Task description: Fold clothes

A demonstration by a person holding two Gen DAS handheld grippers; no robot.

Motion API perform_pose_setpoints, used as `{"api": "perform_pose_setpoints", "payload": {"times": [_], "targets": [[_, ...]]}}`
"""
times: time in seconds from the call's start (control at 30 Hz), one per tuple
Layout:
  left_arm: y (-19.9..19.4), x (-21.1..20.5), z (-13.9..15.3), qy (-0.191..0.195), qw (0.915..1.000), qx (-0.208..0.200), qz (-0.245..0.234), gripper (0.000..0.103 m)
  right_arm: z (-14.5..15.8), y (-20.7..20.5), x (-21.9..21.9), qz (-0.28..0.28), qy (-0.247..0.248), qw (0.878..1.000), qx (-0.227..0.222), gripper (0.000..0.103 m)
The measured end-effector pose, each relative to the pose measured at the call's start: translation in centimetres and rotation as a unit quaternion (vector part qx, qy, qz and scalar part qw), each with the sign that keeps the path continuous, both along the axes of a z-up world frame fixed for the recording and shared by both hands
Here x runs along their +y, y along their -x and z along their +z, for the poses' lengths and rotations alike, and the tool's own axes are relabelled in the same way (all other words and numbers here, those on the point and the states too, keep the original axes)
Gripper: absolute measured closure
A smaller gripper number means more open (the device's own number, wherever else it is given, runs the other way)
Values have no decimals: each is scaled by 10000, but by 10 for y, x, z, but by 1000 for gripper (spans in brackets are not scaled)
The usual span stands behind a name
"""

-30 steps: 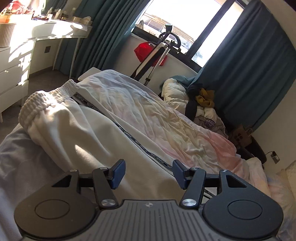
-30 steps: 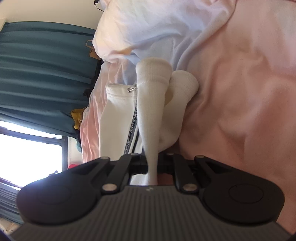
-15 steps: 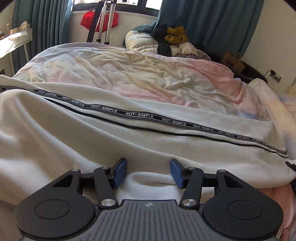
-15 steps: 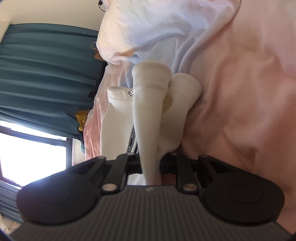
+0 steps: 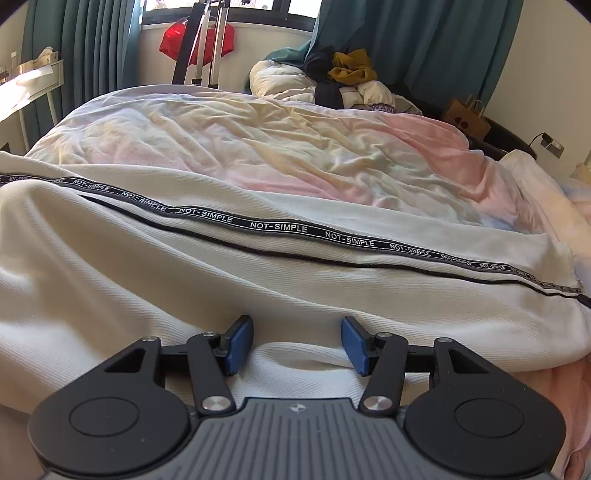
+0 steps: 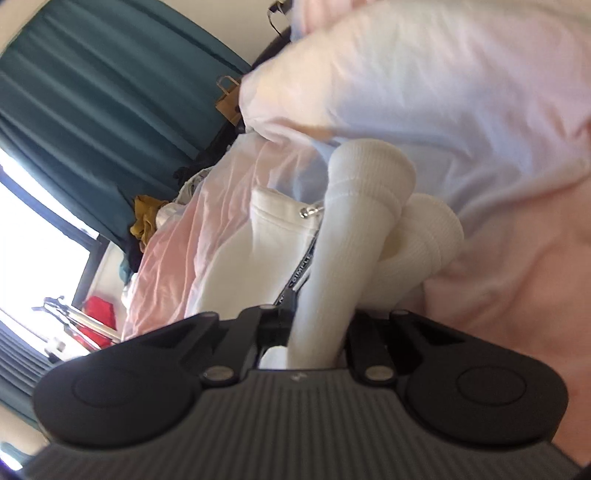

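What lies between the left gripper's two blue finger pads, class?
In the left wrist view, a raised fold of the white trousers sits between the open left gripper pads, not yet pinched.

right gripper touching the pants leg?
Touching. Right wrist view: the right gripper is closed on the cream pants leg, and the fabric runs straight between its fingers with no gap showing.

Daylight is entering through the window point(image 5: 221, 7); teal curtains point(image 5: 424, 48) are hanging beside a cream wall point(image 5: 546, 74).
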State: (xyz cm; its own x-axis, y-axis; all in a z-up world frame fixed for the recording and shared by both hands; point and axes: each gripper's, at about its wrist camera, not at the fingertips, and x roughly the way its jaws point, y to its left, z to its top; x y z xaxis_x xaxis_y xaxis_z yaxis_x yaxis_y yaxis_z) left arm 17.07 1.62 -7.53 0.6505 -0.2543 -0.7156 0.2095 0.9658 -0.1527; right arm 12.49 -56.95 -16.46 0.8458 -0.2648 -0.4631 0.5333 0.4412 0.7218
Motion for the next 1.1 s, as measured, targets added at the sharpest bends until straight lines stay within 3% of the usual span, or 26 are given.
{"api": "perform_pose_setpoints", "payload": {"times": [0.33,0.53,0.63,0.8,0.9,1.0,1.1], "targets": [[9,2,20,-171,9995,-243,-60,47,121,0,73,194,1455,9884,-383,92],[17,7,35,-157,9990,-398,-94,47,177,-4,138,718,2540,9625,-627,92],[20,16,45,-12,9987,-504,-60,46,195,-4,176,1101,3096,9419,-701,92],[23,43,66,401,9969,-654,183,46,203,-9,252,1855,3984,8955,-709,92],[25,61,76,567,9951,-749,294,45,189,-16,292,2326,4103,8794,-646,92],[26,80,85,728,9929,-844,414,44,161,-23,335,2799,4314,8565,-434,92],[24,100,89,980,9897,-832,628,42,116,-33,379,3433,4615,8180,60,92]]}}
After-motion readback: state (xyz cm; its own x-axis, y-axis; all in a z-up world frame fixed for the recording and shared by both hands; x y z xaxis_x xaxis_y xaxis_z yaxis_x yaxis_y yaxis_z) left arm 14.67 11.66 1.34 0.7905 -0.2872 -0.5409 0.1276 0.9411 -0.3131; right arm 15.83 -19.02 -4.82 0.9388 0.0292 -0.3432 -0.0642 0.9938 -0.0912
